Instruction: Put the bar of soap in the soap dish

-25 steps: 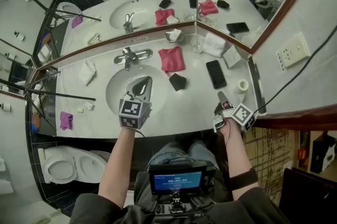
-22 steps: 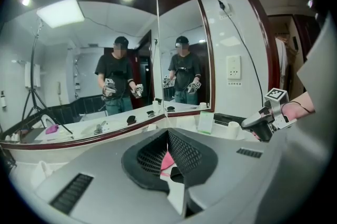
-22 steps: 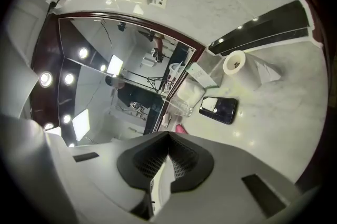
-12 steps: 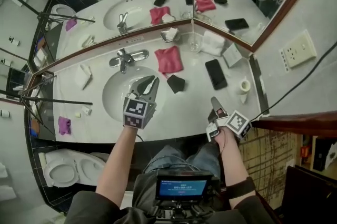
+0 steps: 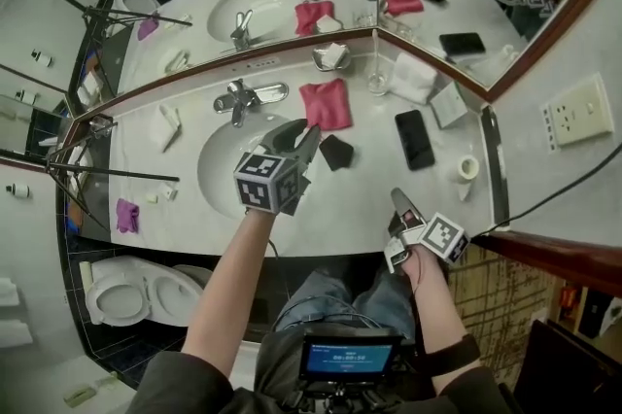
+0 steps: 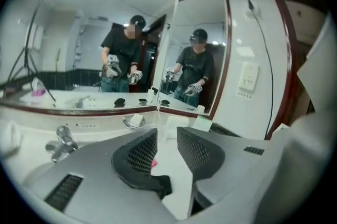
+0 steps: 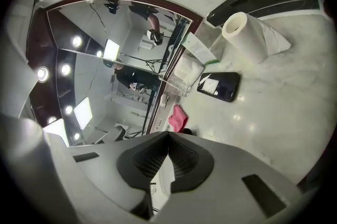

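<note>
A metal soap dish [image 5: 332,58] stands by the mirror, right of the faucet, and a white block that looks like the soap bar [image 5: 331,53] lies in it. The left gripper view shows the same dish [image 6: 134,122] far ahead. My left gripper [image 5: 303,138] hovers over the sink's right rim, near a pink cloth [image 5: 326,103]. Its jaws [image 6: 167,136] are opening and nothing is between them. At the counter's front edge, my right gripper [image 5: 397,198] is shut and empty, as its own view [image 7: 168,138] shows.
A small black object [image 5: 337,152] lies just right of the left gripper. Further right are a phone [image 5: 415,139], a glass [image 5: 377,82], a white towel [image 5: 413,77] and a tape roll [image 5: 467,167]. The faucet [image 5: 248,97] and a white cloth [image 5: 165,124] are to the left.
My left gripper has shifted right from over the sink basin toward the pink cloth, rolled a little, and its jaws have parted. The right gripper has drifted slightly and stays shut.
</note>
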